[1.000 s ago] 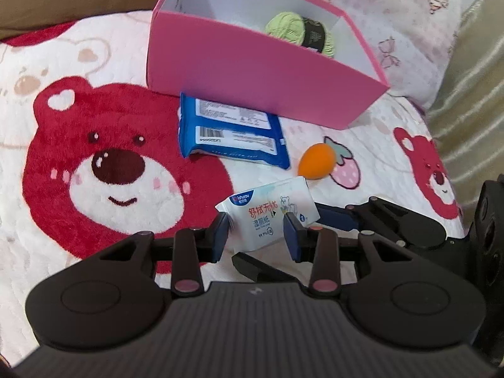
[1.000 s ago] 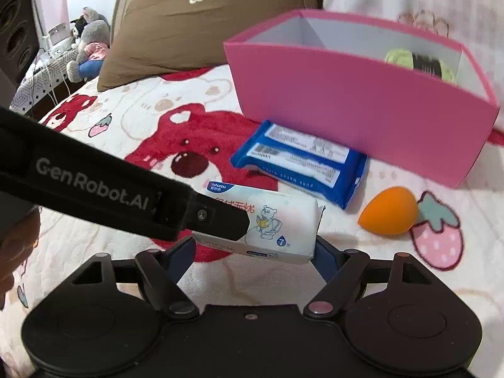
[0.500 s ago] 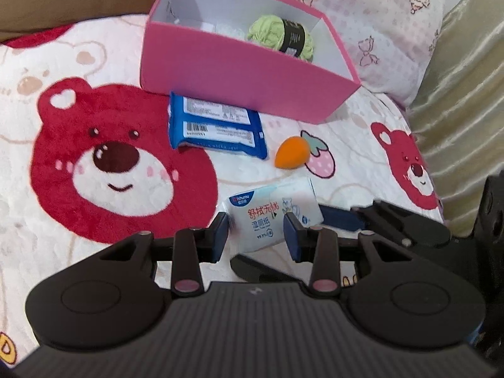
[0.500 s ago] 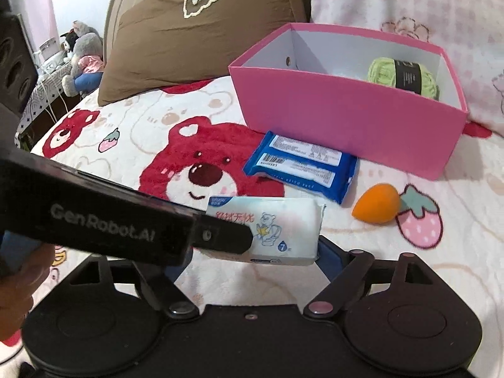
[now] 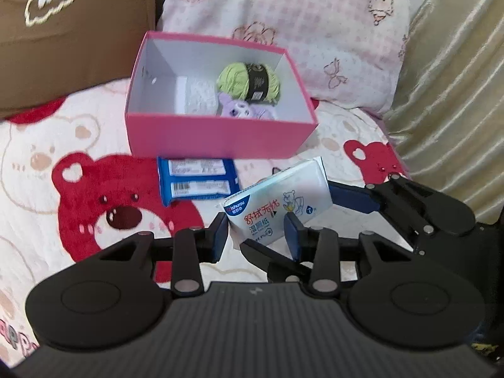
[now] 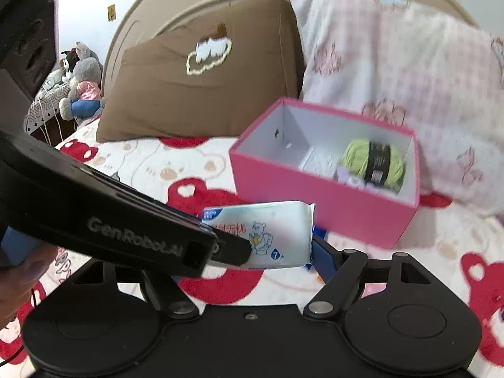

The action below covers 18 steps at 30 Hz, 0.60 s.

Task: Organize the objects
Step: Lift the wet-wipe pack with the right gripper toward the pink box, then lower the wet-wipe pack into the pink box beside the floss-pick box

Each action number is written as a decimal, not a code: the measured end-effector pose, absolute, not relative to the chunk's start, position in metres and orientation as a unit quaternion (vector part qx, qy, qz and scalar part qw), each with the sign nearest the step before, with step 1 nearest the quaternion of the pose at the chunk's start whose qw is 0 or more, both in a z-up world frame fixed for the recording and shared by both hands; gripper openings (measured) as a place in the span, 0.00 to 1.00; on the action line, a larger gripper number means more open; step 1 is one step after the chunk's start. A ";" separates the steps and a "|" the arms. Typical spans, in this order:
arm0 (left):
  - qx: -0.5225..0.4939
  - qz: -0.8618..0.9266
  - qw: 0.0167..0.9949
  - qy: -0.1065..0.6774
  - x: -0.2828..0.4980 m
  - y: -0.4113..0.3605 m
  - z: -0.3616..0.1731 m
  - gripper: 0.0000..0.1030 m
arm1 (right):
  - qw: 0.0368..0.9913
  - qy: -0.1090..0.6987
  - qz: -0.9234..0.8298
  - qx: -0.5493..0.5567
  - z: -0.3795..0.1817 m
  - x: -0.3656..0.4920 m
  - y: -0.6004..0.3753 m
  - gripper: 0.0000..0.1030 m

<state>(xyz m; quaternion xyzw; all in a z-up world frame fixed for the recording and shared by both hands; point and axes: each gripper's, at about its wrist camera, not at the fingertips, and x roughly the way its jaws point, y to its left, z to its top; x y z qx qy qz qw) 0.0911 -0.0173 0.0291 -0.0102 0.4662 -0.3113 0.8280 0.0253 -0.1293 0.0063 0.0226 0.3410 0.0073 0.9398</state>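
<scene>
Left wrist view: the left gripper (image 5: 255, 236) has its jaws pinching the near end of a white wet-wipe pack (image 5: 278, 200), which is held tilted in the air above the bear-print bed blanket (image 5: 47, 170). The right gripper (image 5: 297, 220) comes in from the right. One of its blue pads lies against the far end of the same pack, and its other finger passes underneath toward the near end. Its jaws have just been closing with the pack lengthwise between them. Behind the pack, a blue pack (image 5: 197, 181) lies flat on the blanket just in front of the pink box (image 5: 217, 135). The open box holds a green yarn ball (image 5: 249, 83), a purple plush (image 5: 242, 110) and something white (too blurred to name).

Right wrist view: the wet-wipe pack (image 6: 277, 236) sits across the right gripper's jaws, with the right-hand blue pad touching its end. The left gripper's black body (image 6: 126, 233) crosses in front and hides the other pad. A hand (image 6: 19, 271) grips it at the left edge. The pink box (image 6: 315, 208) stands beyond, near a brown pillow (image 6: 189, 100) and a pink pillow (image 6: 409, 78)
</scene>
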 end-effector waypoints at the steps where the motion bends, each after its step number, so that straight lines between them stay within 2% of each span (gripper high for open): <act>1: -0.015 -0.312 0.826 0.469 0.093 -0.017 0.034 0.36 | 0.940 0.340 0.007 0.017 0.013 0.026 -0.130 0.78; 5: -0.072 -0.329 0.798 0.500 0.105 -0.004 0.050 0.35 | 0.937 0.349 0.005 0.019 0.031 0.029 -0.134 0.78; 11: -0.065 -0.327 0.804 0.493 0.113 0.004 0.077 0.35 | 0.936 0.350 0.038 0.028 0.055 0.033 -0.141 0.77; 18: -0.066 -0.326 0.807 0.488 0.134 0.003 0.112 0.35 | 0.935 0.352 0.039 0.021 0.078 0.049 -0.146 0.64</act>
